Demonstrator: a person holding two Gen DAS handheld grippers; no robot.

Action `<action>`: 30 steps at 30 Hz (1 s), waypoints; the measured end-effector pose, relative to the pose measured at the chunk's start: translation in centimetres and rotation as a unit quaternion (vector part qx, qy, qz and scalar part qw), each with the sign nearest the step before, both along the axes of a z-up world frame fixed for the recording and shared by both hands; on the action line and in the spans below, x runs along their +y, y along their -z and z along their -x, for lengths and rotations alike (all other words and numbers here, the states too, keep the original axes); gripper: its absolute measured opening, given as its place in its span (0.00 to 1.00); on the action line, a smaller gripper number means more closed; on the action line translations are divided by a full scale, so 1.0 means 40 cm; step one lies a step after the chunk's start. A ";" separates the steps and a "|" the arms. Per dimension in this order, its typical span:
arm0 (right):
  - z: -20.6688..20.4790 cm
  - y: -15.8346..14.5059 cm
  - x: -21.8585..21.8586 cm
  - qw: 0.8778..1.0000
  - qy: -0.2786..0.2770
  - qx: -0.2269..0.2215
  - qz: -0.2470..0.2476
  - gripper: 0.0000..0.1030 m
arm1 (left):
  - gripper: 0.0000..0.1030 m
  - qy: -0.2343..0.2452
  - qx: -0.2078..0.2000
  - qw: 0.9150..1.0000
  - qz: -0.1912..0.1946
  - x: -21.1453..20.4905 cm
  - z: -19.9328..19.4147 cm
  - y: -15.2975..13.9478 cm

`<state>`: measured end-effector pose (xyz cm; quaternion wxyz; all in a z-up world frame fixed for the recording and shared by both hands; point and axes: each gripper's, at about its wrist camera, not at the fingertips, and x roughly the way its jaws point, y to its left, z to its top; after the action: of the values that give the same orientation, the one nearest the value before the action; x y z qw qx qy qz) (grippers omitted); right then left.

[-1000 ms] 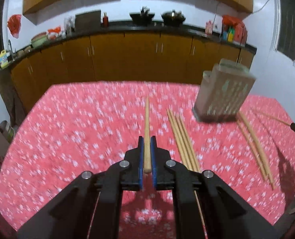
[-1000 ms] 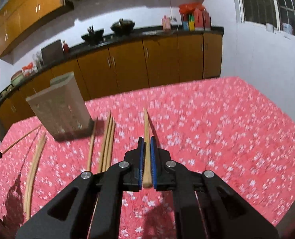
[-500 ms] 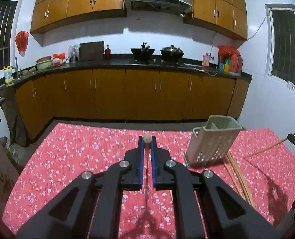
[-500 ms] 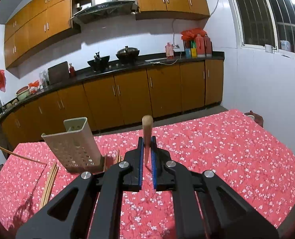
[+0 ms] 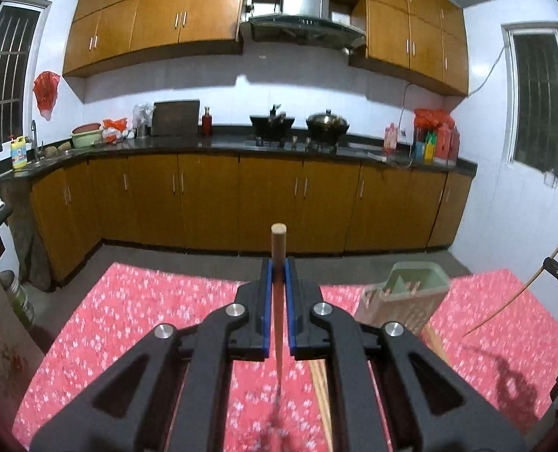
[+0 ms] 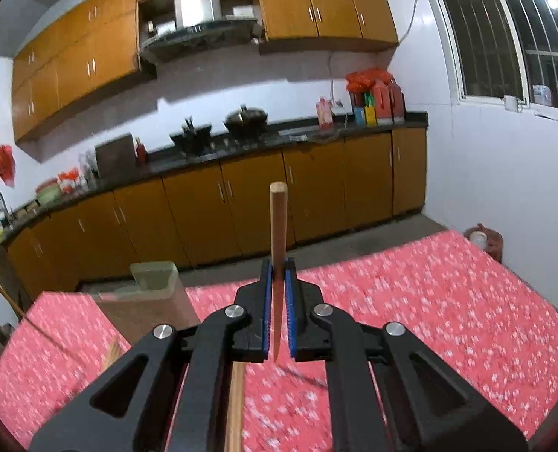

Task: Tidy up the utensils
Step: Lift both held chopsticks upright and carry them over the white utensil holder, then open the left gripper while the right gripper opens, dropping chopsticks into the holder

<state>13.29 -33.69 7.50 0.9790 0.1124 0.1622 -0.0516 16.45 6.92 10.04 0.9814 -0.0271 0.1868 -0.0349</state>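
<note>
**Gripping one chopstick in each gripper above the red table**

Clamping a single wooden chopstick between its blue pads, the left gripper has its jaws drawn narrow onto the stick. The blunt end of that chopstick sticks up past the fingertips, and its thin end trails down below the jaws, blurred against the cloth. The right gripper is likewise closed narrow on a second chopstick, whose blunt end rises well above the pads while its tapered point shows low between the jaws.

Below both grippers lies the table, covered in a red cloth with small white flowers. In the left wrist view, loose chopsticks lie on the cloth just right of the gripper's body. In the right wrist view another one lies on the cloth under the left side of that gripper.

Farther out on the table stands the pale green utensil holder, a perforated bin with an open top; a few stick ends seem to show inside it. It sits to the right of the left gripper and to the left of the right gripper. At the right edge of the left wrist view, the other gripper's chopstick appears as a thin slanted line.

Beyond the table are brown kitchen cabinets, a dark counter with pots, and a range hood.
</note>
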 end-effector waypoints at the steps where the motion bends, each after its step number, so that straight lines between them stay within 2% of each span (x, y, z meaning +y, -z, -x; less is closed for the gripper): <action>1: -0.001 -0.024 0.002 1.000 -0.004 -0.012 -0.004 0.07 | 0.07 0.002 -0.009 1.000 0.005 0.000 -0.003 -0.023; 7: -0.005 -0.163 0.052 0.994 -0.041 -0.096 -0.019 0.07 | 0.07 0.008 -0.085 0.996 0.036 -0.024 -0.003 -0.174; 9: -0.014 -0.184 0.074 0.992 -0.060 -0.105 -0.023 0.07 | 0.07 0.013 -0.113 0.992 0.053 -0.039 -0.006 -0.226; 13: -0.028 -0.182 0.114 0.990 -0.090 -0.102 -0.025 0.07 | 0.07 0.024 -0.140 0.987 0.077 -0.077 -0.017 -0.273; 19: -0.068 -0.140 0.163 0.991 -0.112 -0.073 -0.013 0.07 | 0.07 0.039 -0.148 0.983 0.101 -0.146 -0.055 -0.248; 23: -0.099 -0.099 0.186 0.992 -0.119 -0.046 -0.001 0.07 | 0.07 0.055 -0.126 0.985 0.106 -0.190 -0.091 -0.197; 30: -0.135 -0.045 0.193 0.992 -0.126 -0.001 -0.012 0.07 | 0.08 0.067 -0.072 0.991 0.085 -0.237 -0.153 -0.084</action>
<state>18.69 -25.96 9.31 0.9764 0.1033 0.1744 0.0744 22.57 -2.54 13.40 0.9819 -0.0956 0.1131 -0.1180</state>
